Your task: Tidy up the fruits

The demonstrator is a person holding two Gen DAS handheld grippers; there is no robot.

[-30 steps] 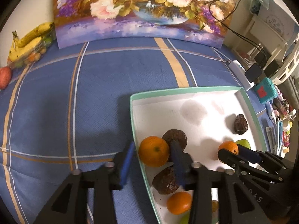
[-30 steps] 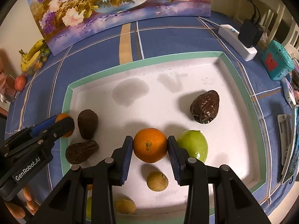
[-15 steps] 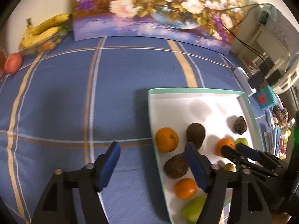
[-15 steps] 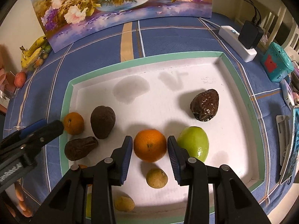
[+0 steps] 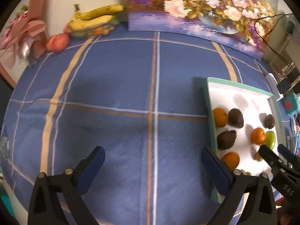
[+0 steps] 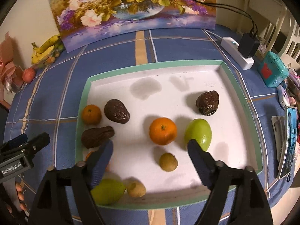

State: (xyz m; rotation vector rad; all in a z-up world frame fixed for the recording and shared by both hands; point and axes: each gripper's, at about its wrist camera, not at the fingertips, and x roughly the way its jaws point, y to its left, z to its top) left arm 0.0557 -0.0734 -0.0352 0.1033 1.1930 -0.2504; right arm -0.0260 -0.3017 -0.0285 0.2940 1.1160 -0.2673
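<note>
Both claws empty. Left claw [image 5: 152, 168] has just been opening and now stands spread wide over bare blue cloth on the surface [image 5: 112, 93], nothing between its pads. Right claw [image 6: 150, 152] has also just been opening; its pads stand apart over the tray [image 6: 82, 97], with the central orange [image 6: 162, 131] lying free ahead of them, untouched.

Fruit in the tray, right wrist view, clock positions from tray centre:
- central orange, near centre
- green fruit [image 6: 198, 133], just beside it at 3 o'clock
- dark wrinkled avocado [image 6: 207, 102], at 1 o'clock
- small orange [image 6: 91, 114] and second avocado [image 6: 116, 111], at 9 o'clock, close together
- third avocado [image 6: 97, 136], at 8 o'clock
- small brown fruit [image 6: 168, 162], at 6 o'clock
- second green fruit [image 6: 107, 191] and another small brown fruit [image 6: 136, 188], at 7 o'clock by the near rim

Handling, judged:
- Oranges: firm, round, likely to roll. Grip across the widest part, pads level.
- Avocados: skin shrivelled, probably soft. Light squeeze across the broad body, not the narrow end.
- Green fruit: smooth, possibly slippery; take it at the middle.
- Small brown fruits: light, need nearly closed pads, centred.
</note>
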